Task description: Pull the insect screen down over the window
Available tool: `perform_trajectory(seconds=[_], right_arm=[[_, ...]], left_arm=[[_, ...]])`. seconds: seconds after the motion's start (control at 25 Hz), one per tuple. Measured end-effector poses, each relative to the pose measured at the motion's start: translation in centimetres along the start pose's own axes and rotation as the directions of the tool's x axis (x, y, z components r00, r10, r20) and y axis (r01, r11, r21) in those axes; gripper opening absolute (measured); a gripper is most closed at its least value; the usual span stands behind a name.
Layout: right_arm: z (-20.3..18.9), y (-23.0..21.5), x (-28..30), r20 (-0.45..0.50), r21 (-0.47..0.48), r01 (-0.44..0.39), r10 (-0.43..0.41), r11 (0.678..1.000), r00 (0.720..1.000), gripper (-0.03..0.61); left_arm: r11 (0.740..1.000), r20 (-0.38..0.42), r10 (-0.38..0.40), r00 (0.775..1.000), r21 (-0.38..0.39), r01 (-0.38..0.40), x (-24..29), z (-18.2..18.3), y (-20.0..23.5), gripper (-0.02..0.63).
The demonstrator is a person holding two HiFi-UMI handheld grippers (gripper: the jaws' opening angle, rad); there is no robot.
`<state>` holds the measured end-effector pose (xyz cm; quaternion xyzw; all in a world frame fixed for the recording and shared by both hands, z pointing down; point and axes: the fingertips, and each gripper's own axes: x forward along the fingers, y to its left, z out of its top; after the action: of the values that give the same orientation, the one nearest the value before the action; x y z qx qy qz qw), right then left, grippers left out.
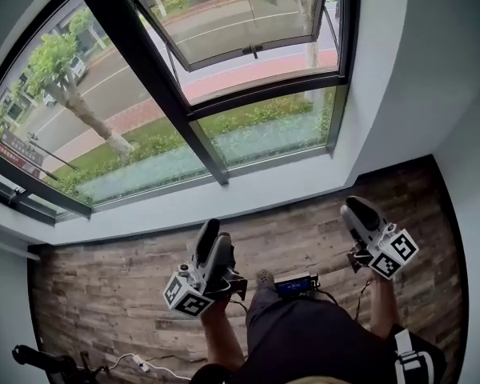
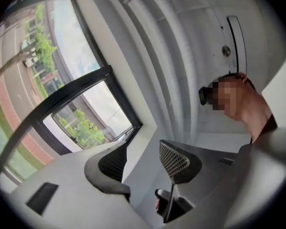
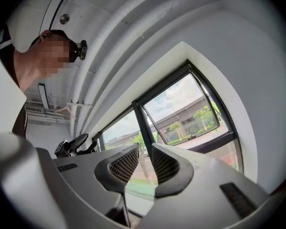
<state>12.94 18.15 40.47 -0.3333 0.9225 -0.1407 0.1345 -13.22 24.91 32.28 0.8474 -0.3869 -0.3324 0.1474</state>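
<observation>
Person: seen from above, dark clothing [image 1: 304,334], a claw held in each hand at waist height.
Left claw [image 1: 208,232]: tips point toward the window, marker cube nearest the body. In its own view the left claw [image 2: 144,157] stands wide, with only the white wall showing between the meshed pads.
Right claw [image 1: 356,206]: out to the person's right, also tipped toward the window. In its own view the right claw [image 3: 145,162] has its jaws narrowly apart and grips nothing; window glass shows through the gap.
Floor [image 1: 128,286]: wood planks under both claws, with a white cable [image 1: 136,364] lying at the lower left.
Sill [image 1: 248,194]: white ledge between the floor and the glass, well apart from both claws.
Window [image 1: 156,78]: dark frame with a thick slanting mullion; the upper sash [image 1: 240,14] is swung outward.
Insect screen: cannot be made out in any view; the open sash and the panes show no mesh over them.
Outside: a tree [image 1: 56,62], a grass strip and a road below.
</observation>
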Motion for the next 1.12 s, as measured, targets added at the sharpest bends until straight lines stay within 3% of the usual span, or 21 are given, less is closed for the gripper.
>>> perform_trajectory(seconds=[0.08,0.16,0.24,0.32,0.4,0.48,0.52,0.56,0.68,0.76,0.84,0.92,1.04,1.12], right_arm=[[0.1,-1.3,0.9,-0.007,-0.023,0.037,-0.037,0.999,0.999,0.086],[0.8,-2.5,2.3,-0.001,-0.060,0.079,-0.079,0.995,0.997,0.086],[1.4,-3.3,4.4,0.011,-0.086,0.120,-0.119,0.989,0.993,0.086],[1.9,-3.5,7.0,0.026,-0.103,0.144,-0.142,0.984,0.989,0.086],[2.7,-3.1,9.8,0.031,-0.134,0.156,-0.153,0.979,0.988,0.086],[3.2,-2.4,12.2,0.023,-0.163,0.165,-0.163,0.973,0.986,0.086],[3.2,-2.1,13.3,0.014,-0.173,0.170,-0.170,0.970,0.985,0.086],[3.1,-1.8,14.2,0.004,-0.181,0.177,-0.180,0.967,0.984,0.086],[1.9,-1.5,16.4,-0.021,-0.186,0.197,-0.205,0.963,0.979,0.086],[1.2,-1.4,17.6,-0.032,-0.193,0.205,-0.215,0.959,0.976,0.086],[0.7,-1.4,18.5,-0.047,-0.210,0.210,-0.224,0.955,0.973,0.086],[0.5,-1.4,19.5,-0.068,-0.237,0.204,-0.226,0.950,0.972,0.086],[1.7,-1.6,21.5,-0.093,-0.318,0.172,-0.211,0.932,0.973,0.086],[3.1,-1.8,22.9,-0.089,-0.370,0.152,-0.197,0.917,0.976,0.086]], left_arm=[[0.987,0.070,-0.086,0.994,-0.132,0.094,1.3,0.7,1.9,0.229],[0.948,0.152,-0.177,0.972,-0.239,0.210,2.8,1.9,4.2,0.227],[0.917,0.183,-0.211,0.960,-0.303,0.259,4.4,3.0,7.4,0.224],[0.937,0.092,-0.174,0.980,-0.292,0.193,6.5,2.7,11.8,0.137],[0.971,-0.108,-0.070,0.992,-0.234,0.043,8.5,0.5,17.0,0.052],[0.972,-0.265,0.080,0.961,-0.192,-0.133,9.4,-1.6,22.1,0.021],[0.962,-0.283,0.123,0.951,-0.203,-0.184,9.5,-1.8,23.8,0.021],[0.952,-0.267,0.126,0.955,-0.239,-0.192,9.6,-1.2,24.6,0.021],[0.950,-0.164,-0.001,0.986,-0.308,-0.050,10.7,2.2,24.5,0.021],[0.958,-0.102,-0.129,0.986,-0.271,0.098,11.7,4.6,23.6,0.006],[0.940,-0.039,-0.278,0.960,-0.219,0.263,12.0,7.0,22.2,0.006],[0.920,-0.009,-0.370,0.929,-0.143,0.365,12.2,9.2,21.3,0.006],[0.924,-0.059,-0.377,0.924,0.044,0.380,13.4,11.6,20.5,0.006],[0.909,-0.108,-0.359,0.927,0.185,0.374,14.5,12.8,20.0,0.006]])
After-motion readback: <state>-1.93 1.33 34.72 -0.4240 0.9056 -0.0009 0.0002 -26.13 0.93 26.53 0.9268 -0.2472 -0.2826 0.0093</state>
